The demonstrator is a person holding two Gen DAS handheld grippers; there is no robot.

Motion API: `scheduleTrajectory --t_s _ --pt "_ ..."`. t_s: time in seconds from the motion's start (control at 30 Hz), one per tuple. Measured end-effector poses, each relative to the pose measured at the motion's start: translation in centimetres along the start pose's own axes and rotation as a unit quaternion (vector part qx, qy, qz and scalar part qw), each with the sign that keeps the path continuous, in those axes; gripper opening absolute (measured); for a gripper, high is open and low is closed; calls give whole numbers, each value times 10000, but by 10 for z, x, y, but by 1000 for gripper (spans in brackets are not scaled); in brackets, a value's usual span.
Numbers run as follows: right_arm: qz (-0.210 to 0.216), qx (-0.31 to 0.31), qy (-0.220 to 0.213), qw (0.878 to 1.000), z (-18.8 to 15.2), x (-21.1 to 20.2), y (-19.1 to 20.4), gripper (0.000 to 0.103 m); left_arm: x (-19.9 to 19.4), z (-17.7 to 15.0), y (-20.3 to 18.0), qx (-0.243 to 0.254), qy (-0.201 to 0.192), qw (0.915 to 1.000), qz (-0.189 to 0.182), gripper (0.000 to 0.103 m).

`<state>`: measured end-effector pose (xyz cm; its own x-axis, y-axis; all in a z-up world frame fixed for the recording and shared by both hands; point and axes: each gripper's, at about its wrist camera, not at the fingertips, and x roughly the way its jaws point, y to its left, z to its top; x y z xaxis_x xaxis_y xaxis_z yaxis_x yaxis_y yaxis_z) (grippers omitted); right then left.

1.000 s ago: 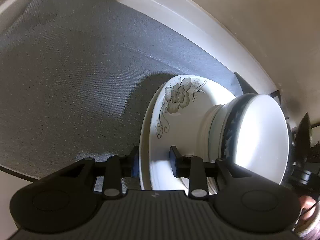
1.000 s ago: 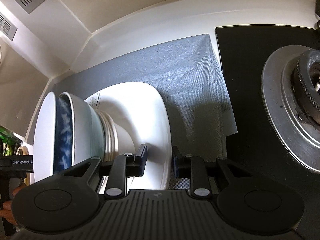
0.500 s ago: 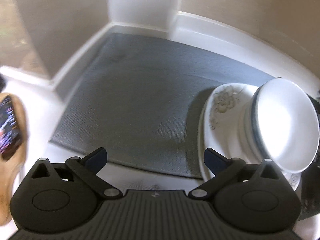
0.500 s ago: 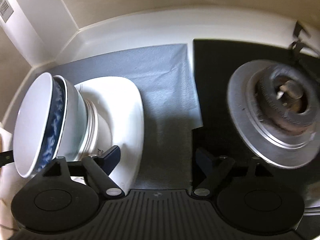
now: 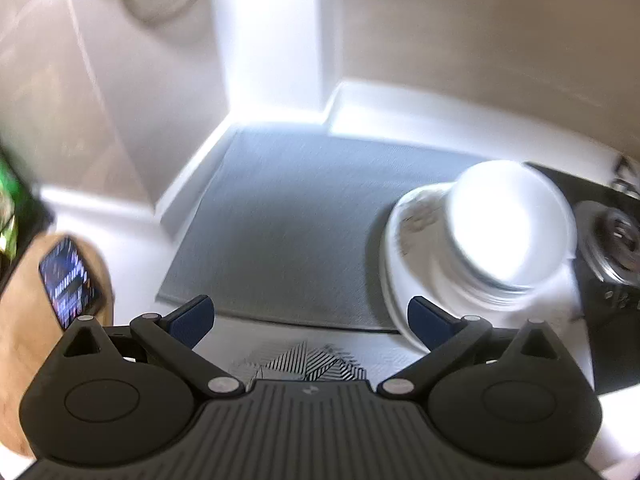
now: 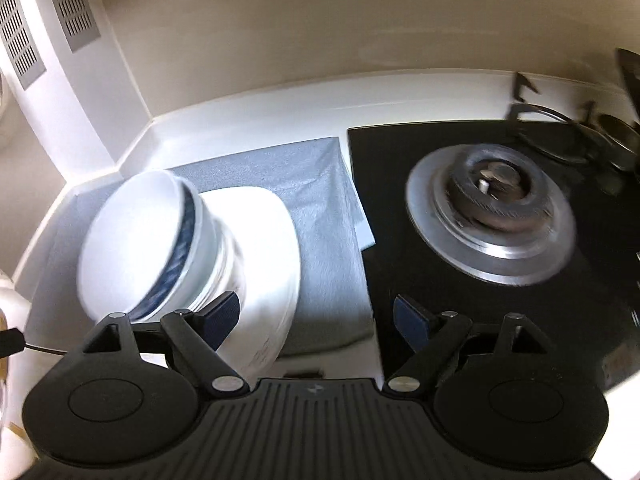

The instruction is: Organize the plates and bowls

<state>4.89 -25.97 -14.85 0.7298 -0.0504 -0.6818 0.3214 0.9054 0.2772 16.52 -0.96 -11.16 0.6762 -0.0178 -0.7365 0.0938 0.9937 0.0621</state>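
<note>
Bowls (image 6: 140,240), white, blue-banded, sit stacked on floral plates (image 5: 404,240); both grippers (image 5: 310,318) (image 6: 316,318) gape empty.

Left gripper (image 5: 310,318), right gripper (image 6: 316,318): matte black ribbed housing, round side discs, silver pivot screws, dark blue finger pads (image 5: 192,314).

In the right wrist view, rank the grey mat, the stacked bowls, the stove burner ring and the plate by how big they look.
1. grey mat, though the dishes hide part of it.
2. plate, also partly hidden.
3. stacked bowls and stove burner ring look about alike; the bowls sit nearer the camera, so I won't rank them.
</note>
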Motion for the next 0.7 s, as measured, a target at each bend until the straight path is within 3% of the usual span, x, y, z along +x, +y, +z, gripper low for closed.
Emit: scheduleTrajectory --t_s 0.17,0.3,0.47,0.7 --pt "7 -181 -149 9997 -28 -57 29 87 -29 -14 7 28 -150 9981 -590 103" --pt "-165 -223 -392 9988 -51 -98 41 91 -52 -33 7 198 -273 9962 -798 103" --pt "-86 -215 -328 9992 -76 -122 42 91 -79 -45 7 -126 -75 9895 -1439 103" --pt "2 -346 -369 9987 -84 -135 31 91 -82 -55 -16 -5 88 9935 -1138 103"
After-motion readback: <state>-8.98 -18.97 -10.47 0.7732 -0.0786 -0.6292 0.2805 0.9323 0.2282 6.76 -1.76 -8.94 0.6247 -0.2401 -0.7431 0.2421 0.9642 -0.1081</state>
